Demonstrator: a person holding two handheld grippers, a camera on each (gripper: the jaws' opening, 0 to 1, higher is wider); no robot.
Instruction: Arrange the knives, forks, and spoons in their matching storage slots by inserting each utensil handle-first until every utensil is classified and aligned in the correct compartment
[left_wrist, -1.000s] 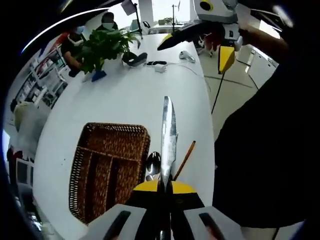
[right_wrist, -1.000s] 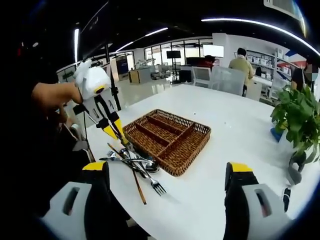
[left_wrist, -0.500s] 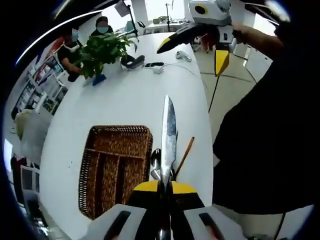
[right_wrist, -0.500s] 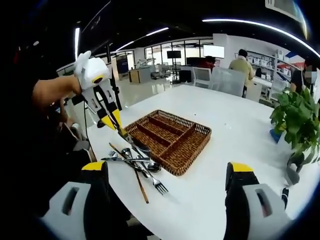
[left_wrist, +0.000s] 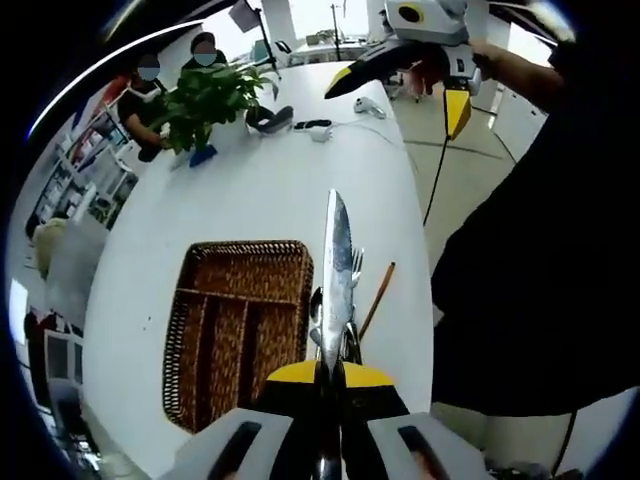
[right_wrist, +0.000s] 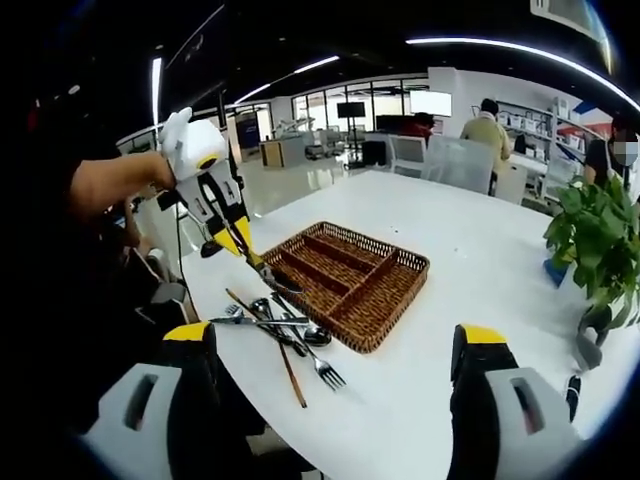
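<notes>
— What was the left gripper (left_wrist: 330, 385) doing?

— Its yellow-tipped jaws were clenched on a silver table knife (left_wrist: 336, 275), the blade pointing away from the camera, raised above the white table (left_wrist: 250, 190). In the right gripper view the same left gripper (right_wrist: 258, 262) hung over the near corner of the brown woven wicker cutlery tray (right_wrist: 350, 280).

— And the tray?

— It lay flat on the table, its long compartments bare as far as I could tell. Just beside it was a loose pile of silver spoons and forks (right_wrist: 290, 335) with a brown wooden chopstick (right_wrist: 270, 345) lying among them.

— The right gripper (right_wrist: 340, 350)?

— Released, jaws wide apart, nothing between them, held back from the tray. In the left gripper view it (left_wrist: 400, 75) hovered high by the table's far end.

— Anything else?

— A green potted plant (left_wrist: 205, 95) stood at the far end of the table.
</notes>
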